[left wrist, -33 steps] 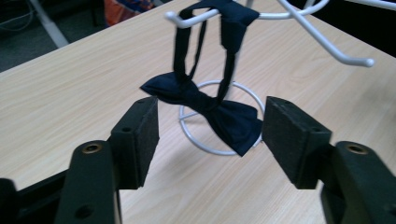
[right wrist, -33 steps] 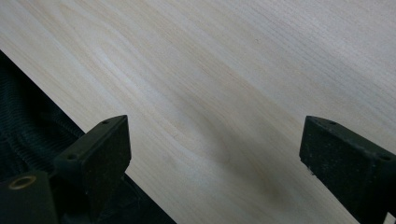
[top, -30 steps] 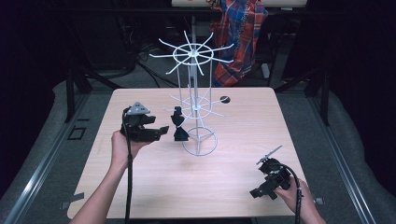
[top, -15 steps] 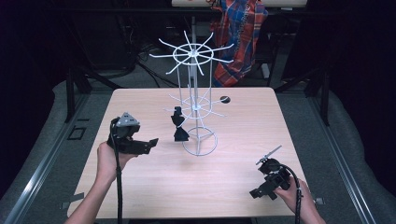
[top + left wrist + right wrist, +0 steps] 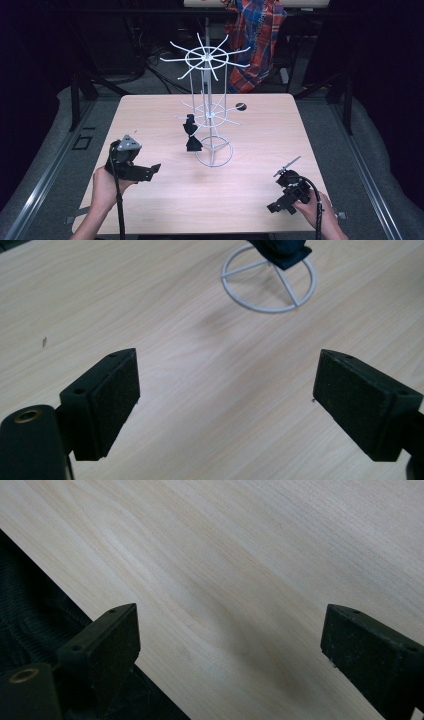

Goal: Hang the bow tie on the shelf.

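- Pulling back now: left gripper [image 5: 150, 170] has come away from the white wire rack [image 5: 210, 115] toward the near-left of the table [image 5: 150, 115], and its jaws have just been opening, wide apart with nothing between them, bare wood showing in the left gripper view.
- Black bow tie [image 5: 192, 134] hangs off a lower spoke on the rack's left side, just above the ring base [image 5: 269, 282], clear of my tongs.
- Looks to me like the hang is done and I'm clearing out. To do it well I'd keep the retreat low and straight away from the rack, so a jaw doesn't snag a spoke or swing the tie loose.
- Plenty of open tabletop left and in front of the rack; the near edge sits close under my left hand [image 5: 107, 185], so no further back.
- Right of the rack, a small dark disc [image 5: 241, 106] lies near the far edge.
- Right gripper [image 5: 275, 206] rests well right of the rack by the near-right corner, jaws spread, holding nothing, the table edge right beneath it.
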Motion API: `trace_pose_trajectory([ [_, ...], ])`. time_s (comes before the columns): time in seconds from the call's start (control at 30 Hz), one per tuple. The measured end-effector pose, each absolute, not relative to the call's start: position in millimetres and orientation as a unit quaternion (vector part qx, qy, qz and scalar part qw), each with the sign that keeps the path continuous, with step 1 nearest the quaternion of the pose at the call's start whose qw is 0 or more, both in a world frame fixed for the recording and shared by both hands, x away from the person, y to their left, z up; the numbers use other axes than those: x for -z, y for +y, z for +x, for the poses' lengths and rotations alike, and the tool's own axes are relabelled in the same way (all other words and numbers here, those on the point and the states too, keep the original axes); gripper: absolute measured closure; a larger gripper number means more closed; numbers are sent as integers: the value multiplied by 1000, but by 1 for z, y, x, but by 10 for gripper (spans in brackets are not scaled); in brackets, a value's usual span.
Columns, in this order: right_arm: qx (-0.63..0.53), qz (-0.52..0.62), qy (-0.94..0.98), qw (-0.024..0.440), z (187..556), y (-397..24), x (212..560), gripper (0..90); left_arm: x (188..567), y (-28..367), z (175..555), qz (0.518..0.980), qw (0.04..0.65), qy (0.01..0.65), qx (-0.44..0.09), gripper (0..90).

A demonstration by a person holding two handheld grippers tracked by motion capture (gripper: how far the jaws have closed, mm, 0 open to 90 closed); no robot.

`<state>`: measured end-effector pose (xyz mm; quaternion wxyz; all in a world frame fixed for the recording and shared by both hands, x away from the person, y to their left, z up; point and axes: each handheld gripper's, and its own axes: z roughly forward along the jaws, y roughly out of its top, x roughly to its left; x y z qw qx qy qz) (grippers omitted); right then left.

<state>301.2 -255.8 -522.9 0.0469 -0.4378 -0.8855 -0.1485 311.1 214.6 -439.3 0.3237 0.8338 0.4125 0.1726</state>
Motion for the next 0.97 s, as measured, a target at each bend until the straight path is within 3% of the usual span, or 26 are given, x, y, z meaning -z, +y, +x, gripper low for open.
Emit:
trace_pose_trajectory([
  [0.4,142,-432,-889,46,302,-256,523,85,462,231,290,841,291,433,-145,8],
  [0.97,143,-432,-889,47,302,-254,525,84,496,249,283,839,269,458,-114,3],
])
